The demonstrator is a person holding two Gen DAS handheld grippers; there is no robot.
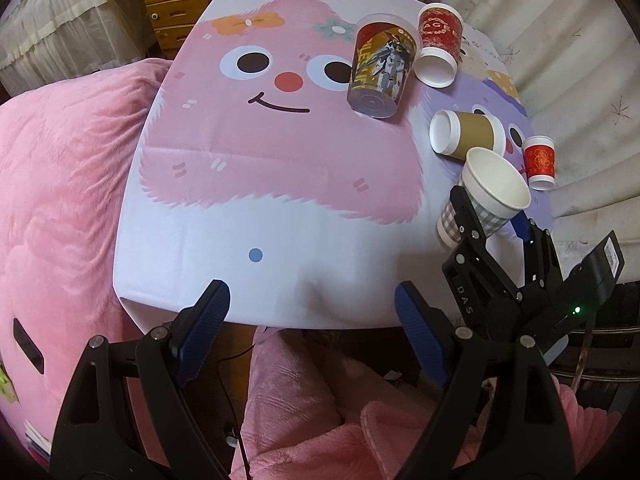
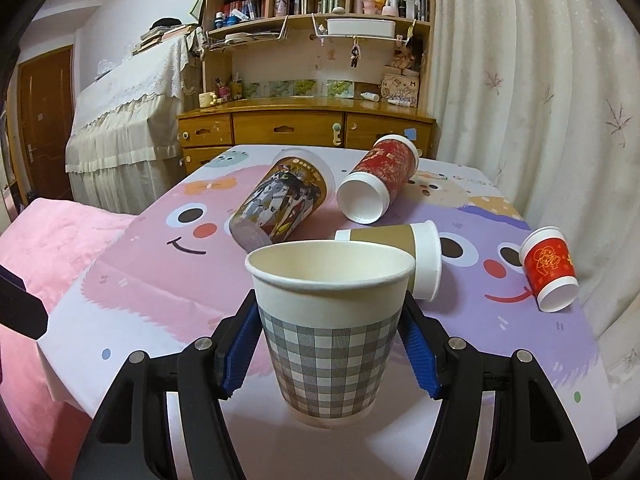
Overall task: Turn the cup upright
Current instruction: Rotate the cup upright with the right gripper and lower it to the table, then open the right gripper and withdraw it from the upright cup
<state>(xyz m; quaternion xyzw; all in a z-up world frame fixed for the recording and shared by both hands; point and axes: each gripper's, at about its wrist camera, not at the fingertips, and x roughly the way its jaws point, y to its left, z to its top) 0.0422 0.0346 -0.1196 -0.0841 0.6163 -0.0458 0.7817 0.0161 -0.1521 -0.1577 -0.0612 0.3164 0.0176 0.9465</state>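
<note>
A grey checked paper cup [image 2: 332, 332] stands upright with its mouth up near the table's front right edge, its base on the cloth. My right gripper [image 2: 328, 344] is closed around its sides, blue pads touching the cup; it also shows in the left wrist view [image 1: 490, 216] on the same cup [image 1: 486, 196]. My left gripper [image 1: 310, 312] is open and empty at the table's front edge. A printed clear cup [image 1: 380, 70], a large red cup [image 1: 438, 46], a brown cup [image 1: 468, 132] and a small red cup [image 1: 540, 162] lie on their sides.
The table wears a pink and purple cartoon cloth [image 1: 248, 160]. A pink plush blanket [image 1: 60, 184] lies left and in front. A wooden drawer desk [image 2: 304, 128] with shelves stands behind, and a curtain [image 2: 540, 80] hangs at the right.
</note>
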